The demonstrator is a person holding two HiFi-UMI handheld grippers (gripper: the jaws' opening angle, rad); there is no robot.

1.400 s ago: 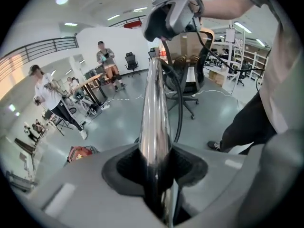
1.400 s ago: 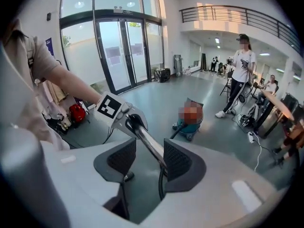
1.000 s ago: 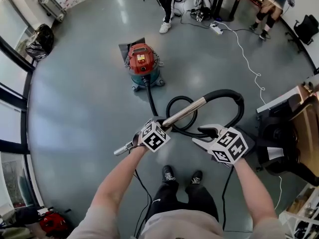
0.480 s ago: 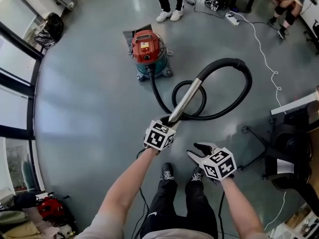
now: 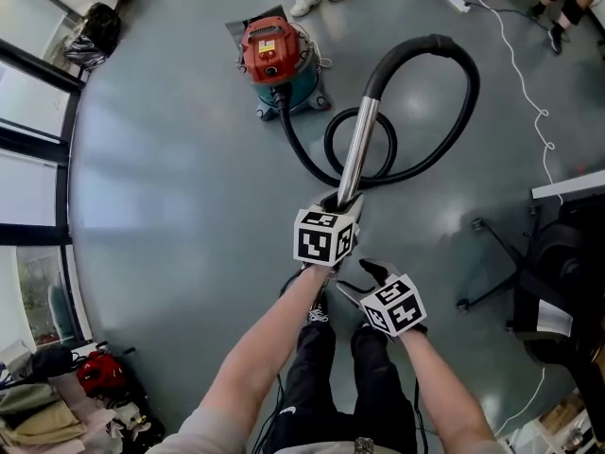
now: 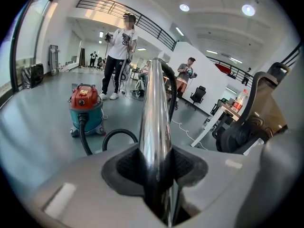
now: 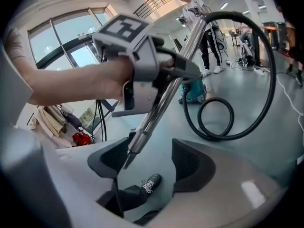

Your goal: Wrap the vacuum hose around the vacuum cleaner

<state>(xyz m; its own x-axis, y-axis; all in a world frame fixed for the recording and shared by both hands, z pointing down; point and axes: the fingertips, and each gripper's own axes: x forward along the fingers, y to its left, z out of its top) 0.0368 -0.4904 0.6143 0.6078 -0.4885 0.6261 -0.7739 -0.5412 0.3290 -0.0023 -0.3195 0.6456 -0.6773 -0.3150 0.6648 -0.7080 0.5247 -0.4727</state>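
Head view: my left gripper [image 5: 342,203] clamps the metal wand [image 5: 356,149], now swung toward the vacuum cleaner [image 5: 272,53]; right gripper [image 5: 363,278] just opened wide, gripping nothing; hose [image 5: 452,121] not yet wrapped.

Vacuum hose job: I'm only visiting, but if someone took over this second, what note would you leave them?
Left gripper: shut on the wand.
Right gripper: open, its jaws have just been opening; the wand's tip shows between them, untouched.
Cleaner: upright on the floor, ahead of the person.
Hose: runs from the cleaner, makes one coil on the floor, then a wide arc to the wand.
Done: wand lifted.
Left: no hose is around the cleaner yet; all the wrapping remains.
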